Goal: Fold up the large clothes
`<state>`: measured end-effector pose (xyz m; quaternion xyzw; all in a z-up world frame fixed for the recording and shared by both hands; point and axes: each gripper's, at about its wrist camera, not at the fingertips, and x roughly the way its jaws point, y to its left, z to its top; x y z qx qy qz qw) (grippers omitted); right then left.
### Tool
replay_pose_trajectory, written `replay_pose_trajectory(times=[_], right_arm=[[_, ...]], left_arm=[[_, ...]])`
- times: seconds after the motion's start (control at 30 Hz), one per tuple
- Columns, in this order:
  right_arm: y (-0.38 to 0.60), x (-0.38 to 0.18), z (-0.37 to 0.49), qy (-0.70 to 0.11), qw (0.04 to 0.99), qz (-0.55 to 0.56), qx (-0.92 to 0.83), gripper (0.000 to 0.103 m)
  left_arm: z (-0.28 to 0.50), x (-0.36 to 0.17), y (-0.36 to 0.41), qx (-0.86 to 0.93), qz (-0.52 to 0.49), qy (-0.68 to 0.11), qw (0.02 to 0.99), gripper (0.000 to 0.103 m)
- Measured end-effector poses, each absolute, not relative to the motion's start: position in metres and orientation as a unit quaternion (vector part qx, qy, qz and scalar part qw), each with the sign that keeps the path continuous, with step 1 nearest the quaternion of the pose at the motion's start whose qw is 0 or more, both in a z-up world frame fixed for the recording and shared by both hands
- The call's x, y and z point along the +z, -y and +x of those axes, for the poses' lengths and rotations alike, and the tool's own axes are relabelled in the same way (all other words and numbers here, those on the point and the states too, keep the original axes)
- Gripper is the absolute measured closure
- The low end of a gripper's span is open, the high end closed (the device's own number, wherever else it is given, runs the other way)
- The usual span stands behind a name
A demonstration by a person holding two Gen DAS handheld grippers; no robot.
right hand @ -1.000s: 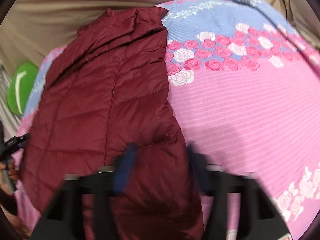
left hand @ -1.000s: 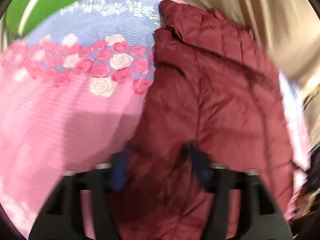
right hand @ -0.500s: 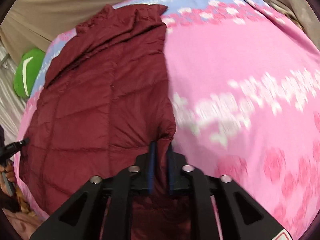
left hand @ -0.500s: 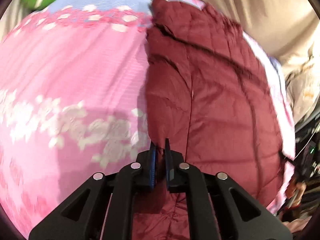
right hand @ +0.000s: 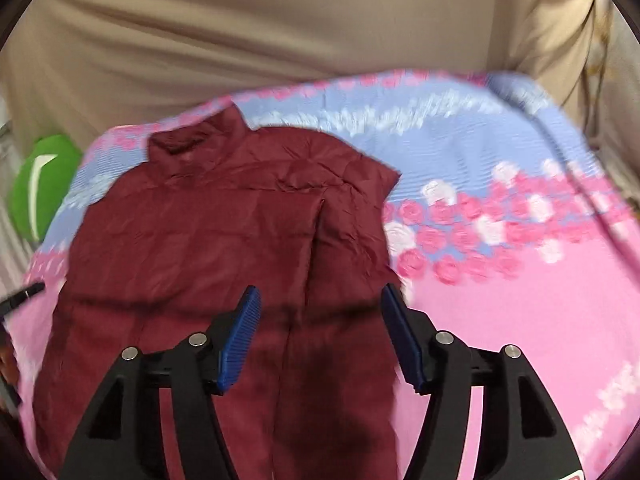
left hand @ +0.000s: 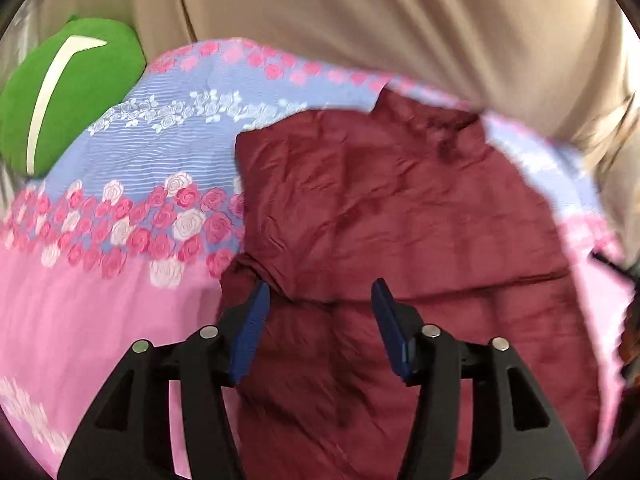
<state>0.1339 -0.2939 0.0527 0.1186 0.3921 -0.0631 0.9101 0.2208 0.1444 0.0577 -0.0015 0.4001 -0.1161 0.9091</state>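
Lying across the middle of both frames, the maroon quilted jacket (left hand: 400, 240) is resting on the pink and blue rose-print bedsheet (left hand: 100, 340), its collar pointing toward the upper part of each view and a folded layer making a raised edge across its lower half. The left gripper (left hand: 318, 300) is hovering over the jacket's left border in the lower centre of its frame, tongs spread wide and pinching nothing. The right gripper (right hand: 320, 308) is hovering likewise over the jacket's right border, tongs spread and empty, a seam running down between them. A green cushion (left hand: 64, 96) is sitting at the upper left, clear of the jacket, with beige fabric (right hand: 280, 32) filling the top of both views.

Judging from this, a fold is looking freshly laid and the grippers are standing free for the next hold. Doing it well is likely meaning taking both borders at matching heights, biting through every layer of the slippery padded shell, and carrying the two sides evenly so the edges are meeting squarely rather than skewing. Puffy filling is probably springing back, so pressing the crease flat is worth doing.
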Motion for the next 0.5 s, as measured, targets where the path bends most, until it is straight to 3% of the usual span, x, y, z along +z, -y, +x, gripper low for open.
replay_pose_trajectory(times=[0.17, 0.2, 0.23, 0.27, 0.3, 0.4, 0.5], right_arm=[[0.307, 0.017, 0.184, -0.428, 0.886, 0.167, -0.066, 0.045], [0.308, 0.011, 0.192, -0.434, 0.881, 0.180, -0.060, 0.053], [0.305, 0.010, 0.196, -0.433, 0.881, 0.183, -0.056, 0.081], [0.300, 0.012, 0.197, -0.429, 0.885, 0.177, -0.049, 0.099], [0.292, 0.024, 0.192, -0.407, 0.897, 0.167, -0.039, 0.099], [0.288, 0.045, 0.173, -0.342, 0.925, 0.158, -0.045, 0.101], [0.298, 0.002, 0.197, -0.430, 0.891, 0.109, -0.099, 0.101]], left_arm=[[0.252, 0.016, -0.151, -0.110, 0.024, -0.431, 0.895, 0.051], [0.255, 0.012, -0.155, -0.110, 0.022, -0.423, 0.899, 0.052], [0.257, 0.010, -0.157, -0.106, 0.026, -0.418, 0.902, 0.056], [0.258, 0.009, -0.159, -0.102, 0.028, -0.414, 0.904, 0.069], [0.260, 0.008, -0.163, -0.094, 0.023, -0.411, 0.906, 0.079], [0.264, 0.004, -0.178, -0.104, -0.024, -0.410, 0.906, 0.083], [0.261, 0.001, -0.178, -0.106, -0.024, -0.399, 0.910, 0.083]])
